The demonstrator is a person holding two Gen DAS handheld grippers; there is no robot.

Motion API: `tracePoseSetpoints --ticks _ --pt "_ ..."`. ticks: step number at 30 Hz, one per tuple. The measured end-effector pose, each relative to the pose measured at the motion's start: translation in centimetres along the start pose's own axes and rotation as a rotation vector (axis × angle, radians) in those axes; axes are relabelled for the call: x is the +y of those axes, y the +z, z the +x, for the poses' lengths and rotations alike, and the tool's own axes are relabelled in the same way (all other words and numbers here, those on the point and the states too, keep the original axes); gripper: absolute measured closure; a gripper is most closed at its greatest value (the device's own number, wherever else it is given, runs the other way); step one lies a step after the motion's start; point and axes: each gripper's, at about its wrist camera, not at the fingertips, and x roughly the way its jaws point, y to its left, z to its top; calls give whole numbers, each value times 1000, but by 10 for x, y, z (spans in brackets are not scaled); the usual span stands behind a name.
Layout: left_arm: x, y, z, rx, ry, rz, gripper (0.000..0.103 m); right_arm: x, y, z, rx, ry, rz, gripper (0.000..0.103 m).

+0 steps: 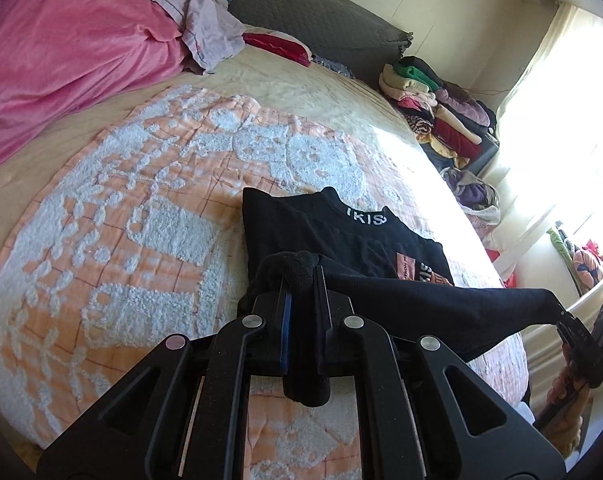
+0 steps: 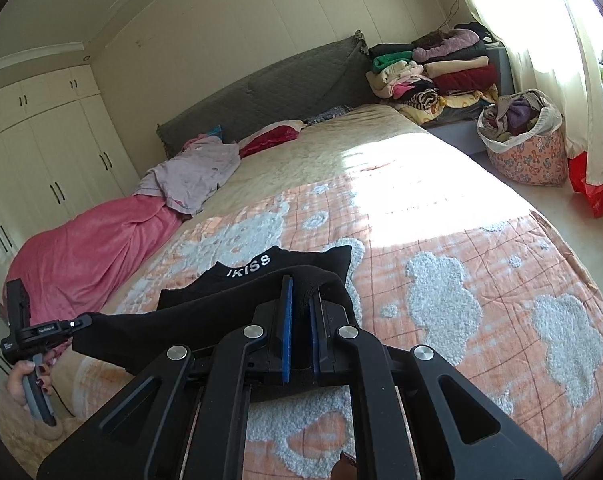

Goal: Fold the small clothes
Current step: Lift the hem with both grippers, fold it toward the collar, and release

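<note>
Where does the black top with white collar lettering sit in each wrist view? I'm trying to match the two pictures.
Left wrist view: black top lies centre, just beyond the left gripper.
Right wrist view: black top lies centre-left, behind the right gripper.
Shared landmark: pink blanket.

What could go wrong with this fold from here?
1. Both tools, left and right, pinch only a small bunch of the black top; a harder pull could slip it out.
2. The lifted hem sags between them, so it may land creased rather than flat.
3. The rest of the top lies loose on the tufted blanket; dragging could shift it and skew the fold.
</note>
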Motion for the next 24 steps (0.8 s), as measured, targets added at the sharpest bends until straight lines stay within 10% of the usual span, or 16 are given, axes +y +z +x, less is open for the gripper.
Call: tracePoseSetpoints --ticks 24 --pt "16 24 80 3 117 -44 100 -24 24 131 130 -100 28 97"
